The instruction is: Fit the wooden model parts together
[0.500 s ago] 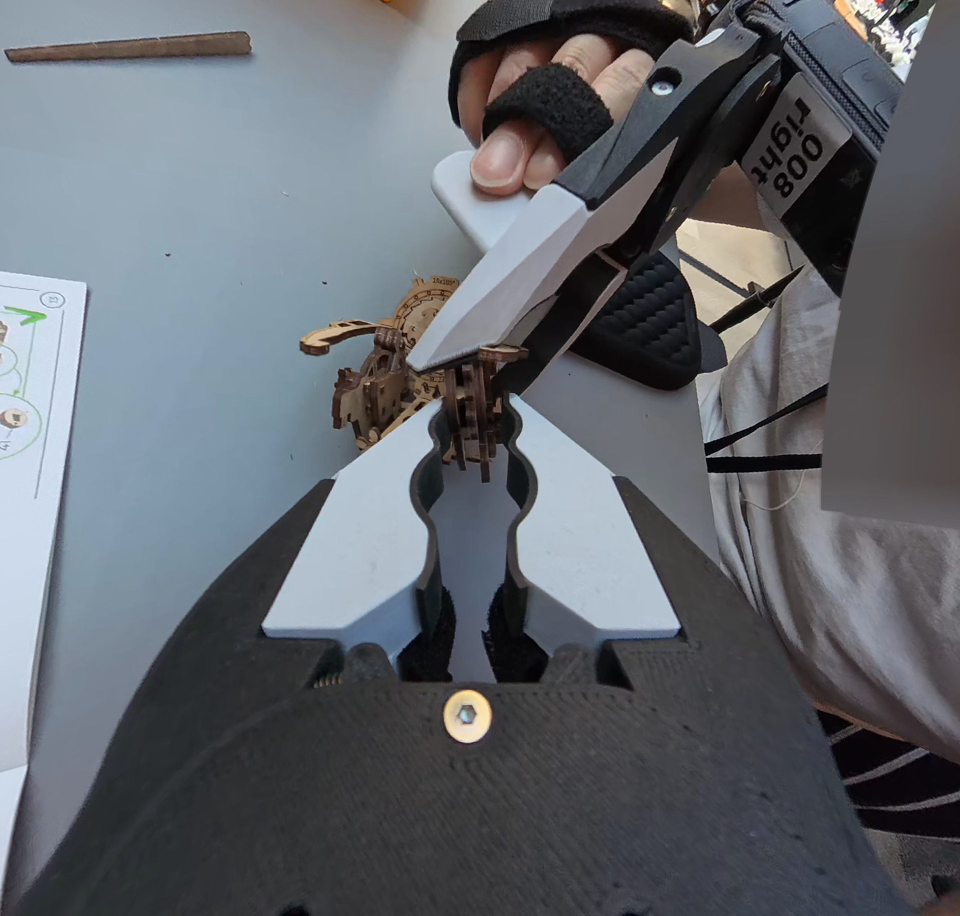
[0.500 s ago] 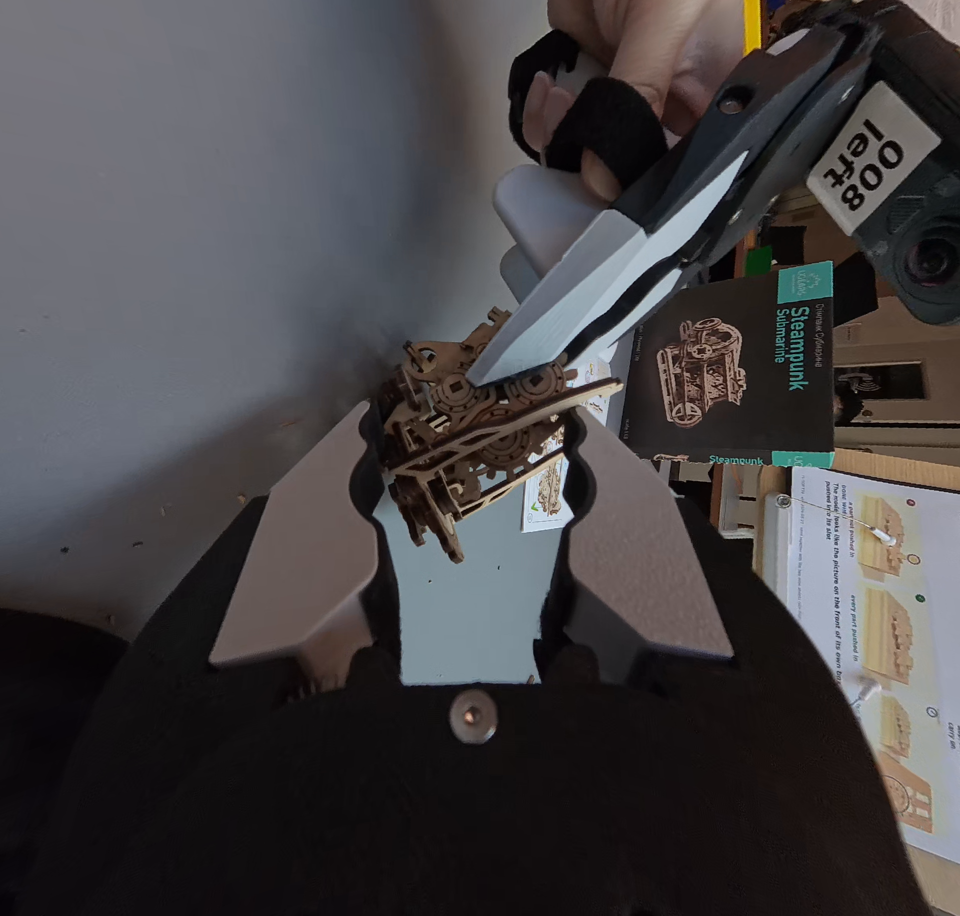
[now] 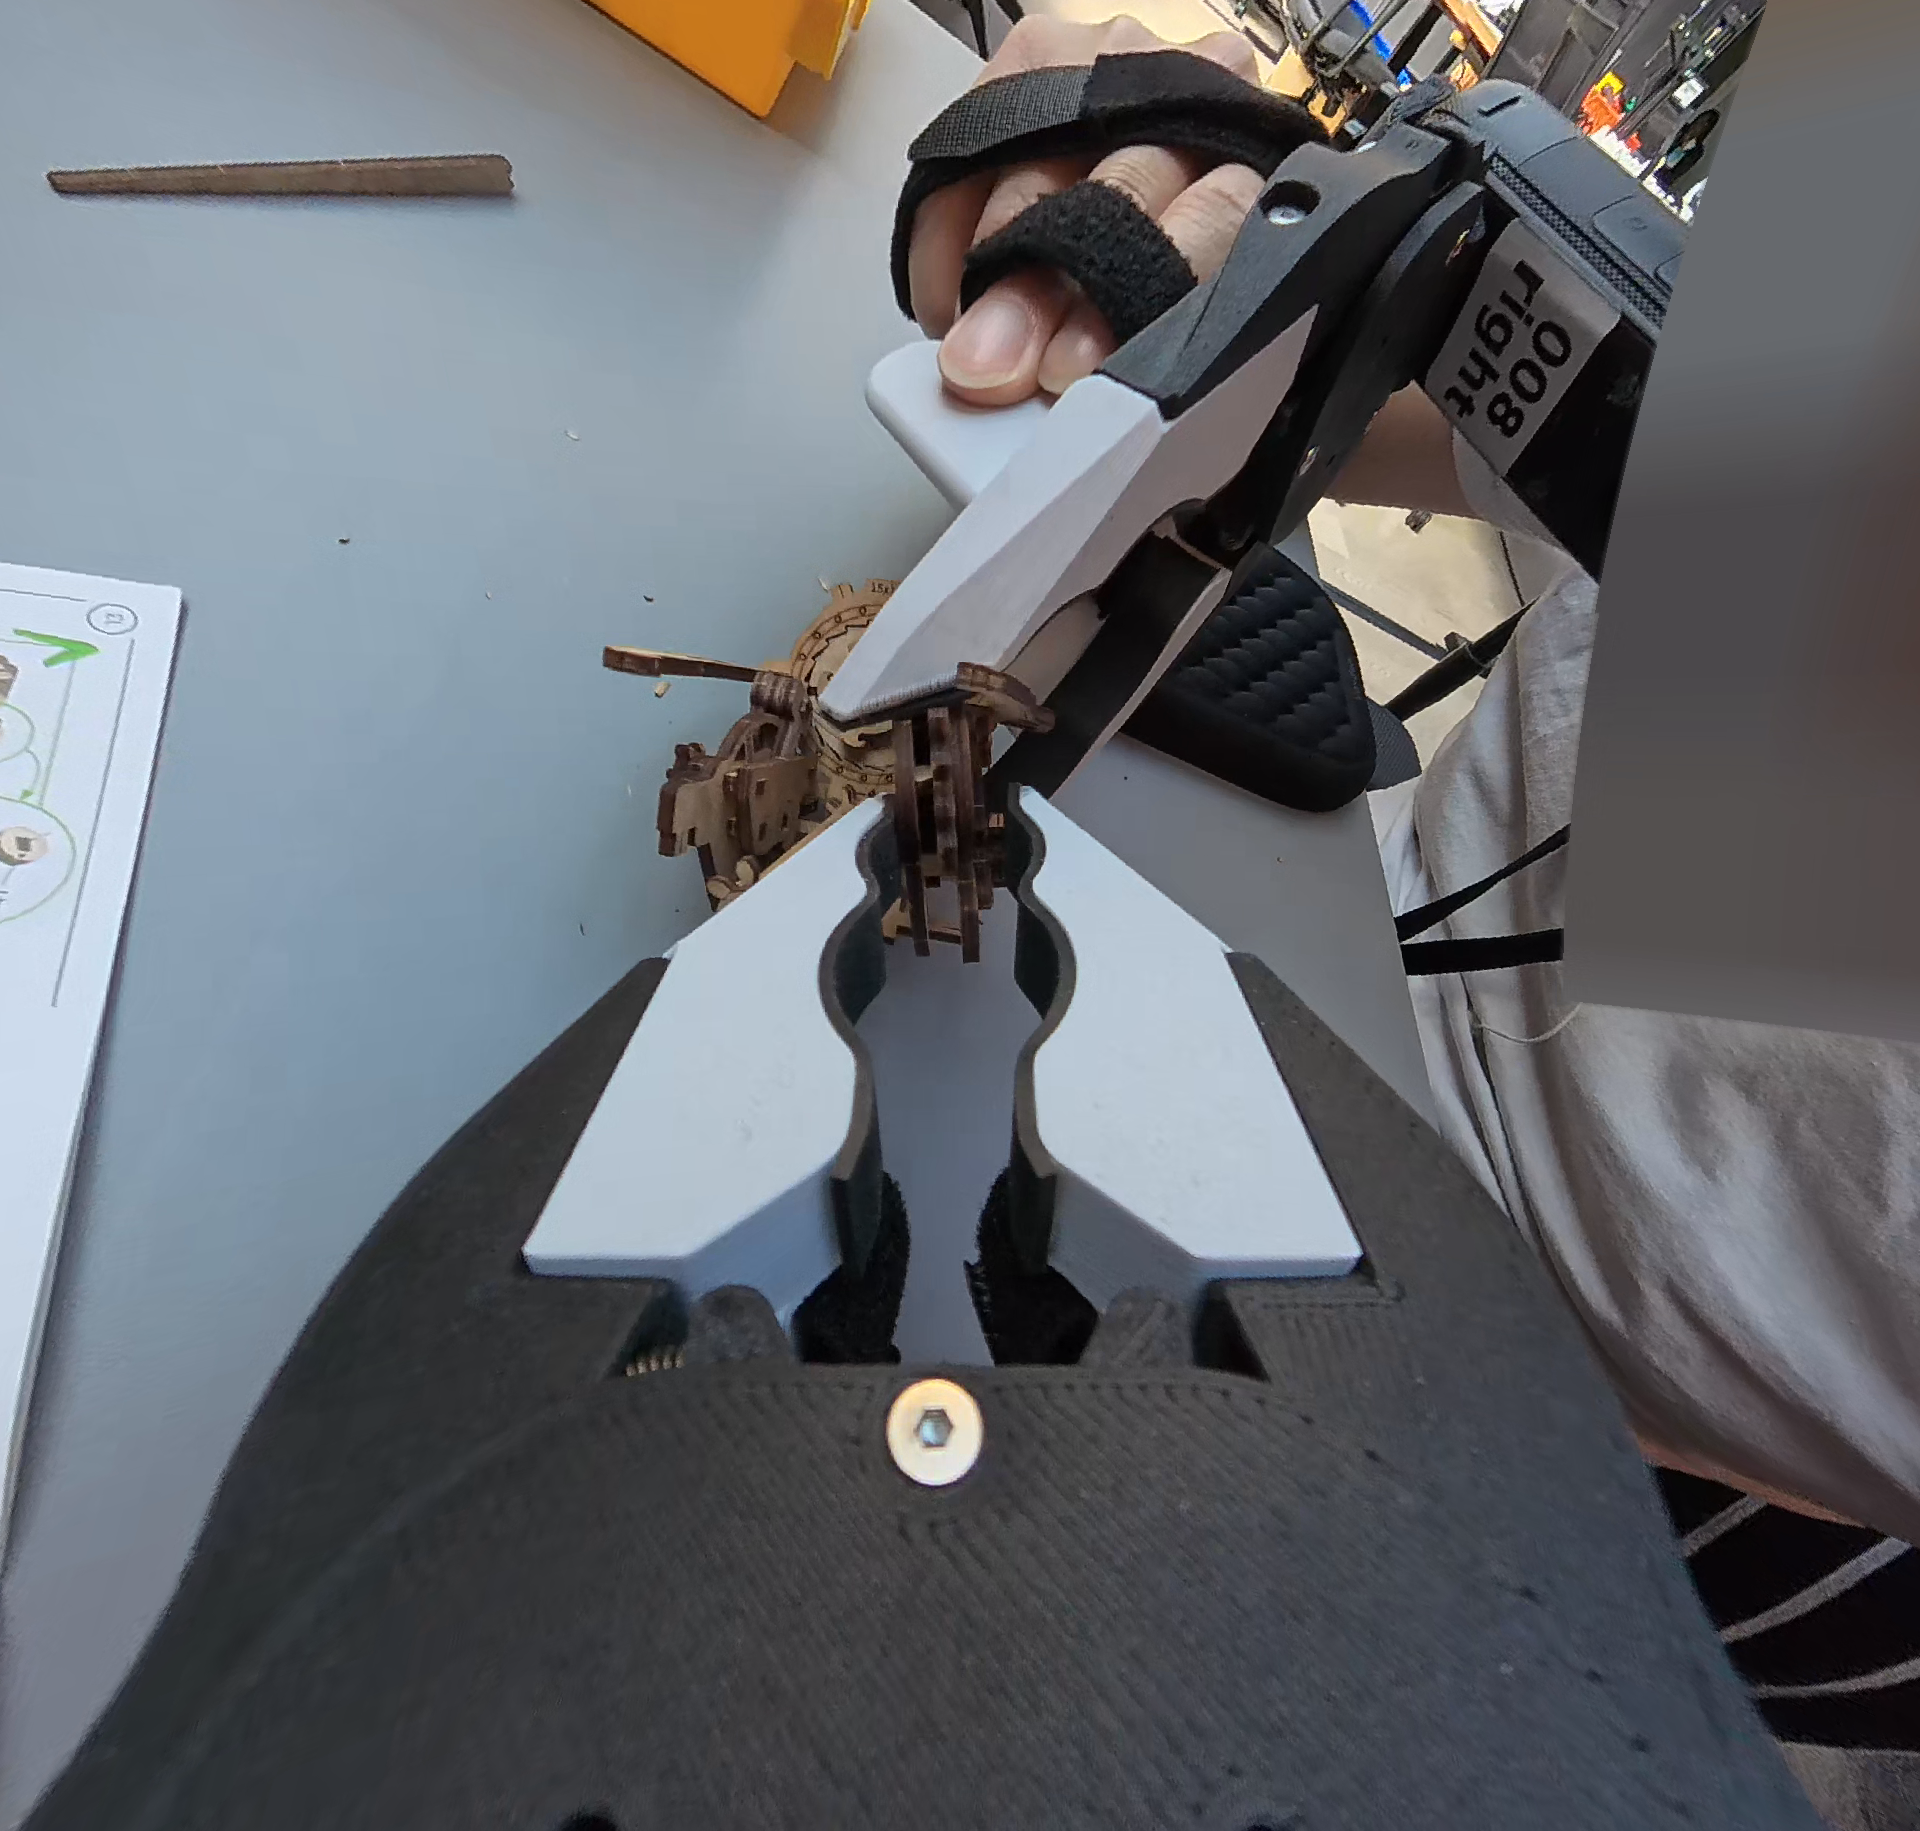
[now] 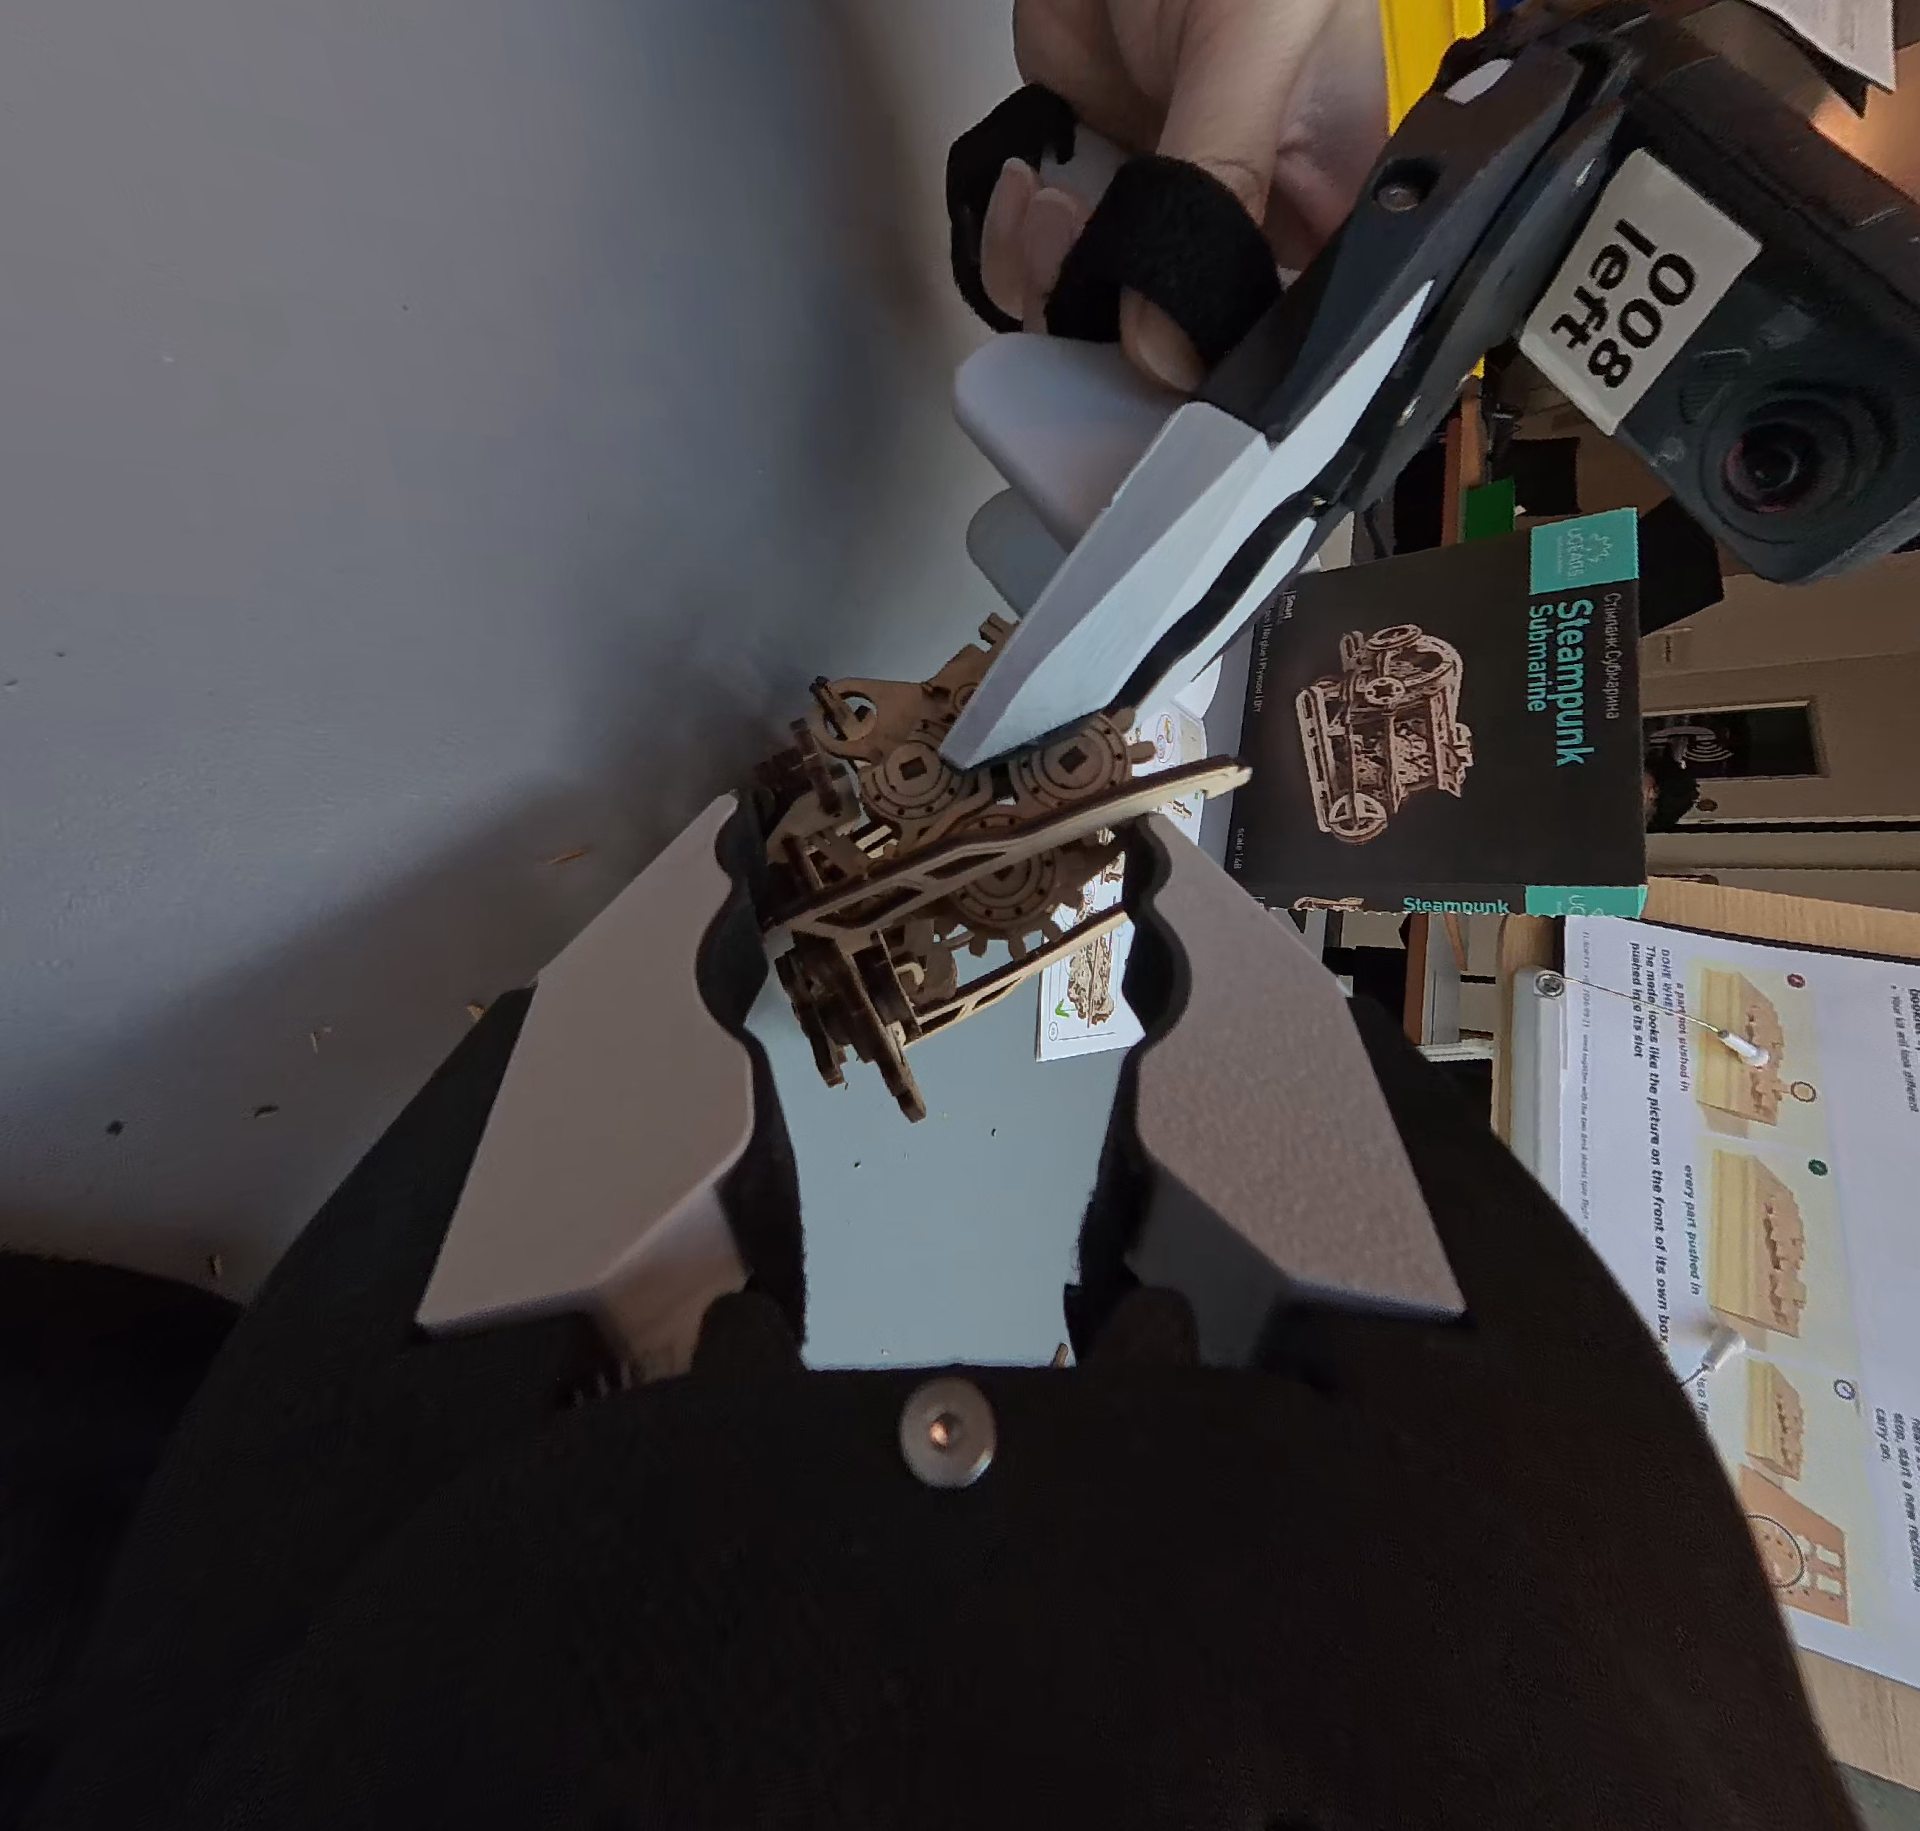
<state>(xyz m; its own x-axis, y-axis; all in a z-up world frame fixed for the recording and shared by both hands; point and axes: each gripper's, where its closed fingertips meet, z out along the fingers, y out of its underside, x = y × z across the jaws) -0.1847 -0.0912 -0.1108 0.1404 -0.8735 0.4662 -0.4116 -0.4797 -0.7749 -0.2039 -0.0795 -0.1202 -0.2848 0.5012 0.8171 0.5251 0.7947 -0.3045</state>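
Your left gripper [image 3: 948, 851] and right gripper [image 4: 940, 872] both still pinch wooden model [image 4: 935, 846] between fingers, held above tabletop [image 3: 364, 410]; grip unchanged, view shifted slightly.

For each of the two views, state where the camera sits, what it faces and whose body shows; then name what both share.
Left wrist view: sits on the left gripper, facing the grey table; the right hand shows.
Right wrist view: sits on the right gripper, facing the dark box; the left hand shows.
Shared: the wooden model both grippers grip.
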